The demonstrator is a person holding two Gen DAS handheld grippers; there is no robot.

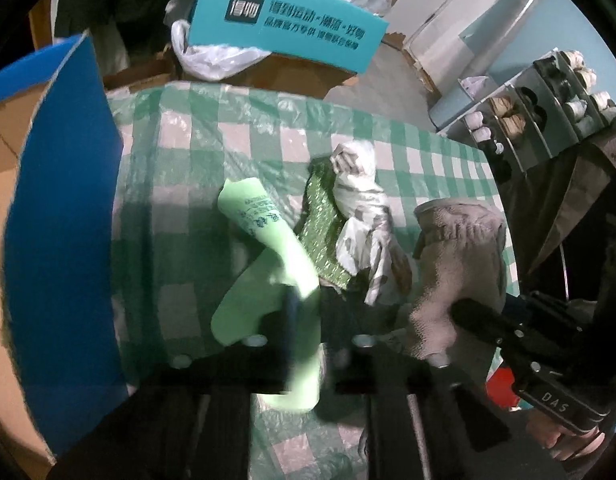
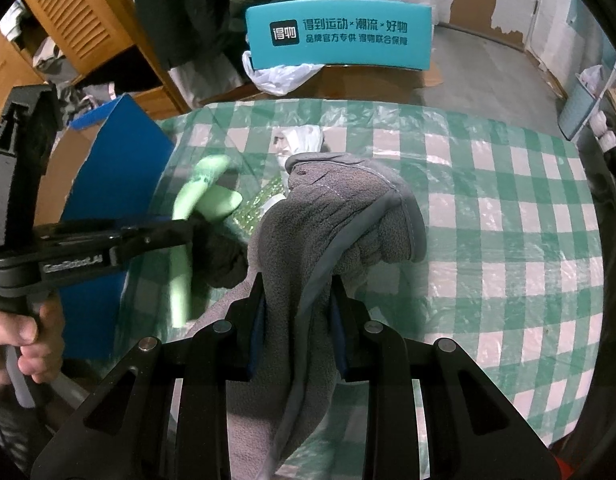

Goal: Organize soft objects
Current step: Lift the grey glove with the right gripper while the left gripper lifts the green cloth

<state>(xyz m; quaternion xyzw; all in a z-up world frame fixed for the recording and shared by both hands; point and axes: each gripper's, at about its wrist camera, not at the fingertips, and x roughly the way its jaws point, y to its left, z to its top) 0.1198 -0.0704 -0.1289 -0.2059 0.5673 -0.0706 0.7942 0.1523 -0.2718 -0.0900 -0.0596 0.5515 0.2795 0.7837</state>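
My left tongs [image 1: 291,320] pinch a light green sock [image 1: 267,248] printed with dark writing too blurred to read; it hangs above the left part of the green-checked tablecloth [image 2: 508,200], beside a blue box [image 1: 63,220]. My right tongs [image 2: 297,308] clamp a grey fleece glove [image 2: 328,224] over the cloth's middle. Past the far edge, a teal box [image 2: 340,36] reads 得物.
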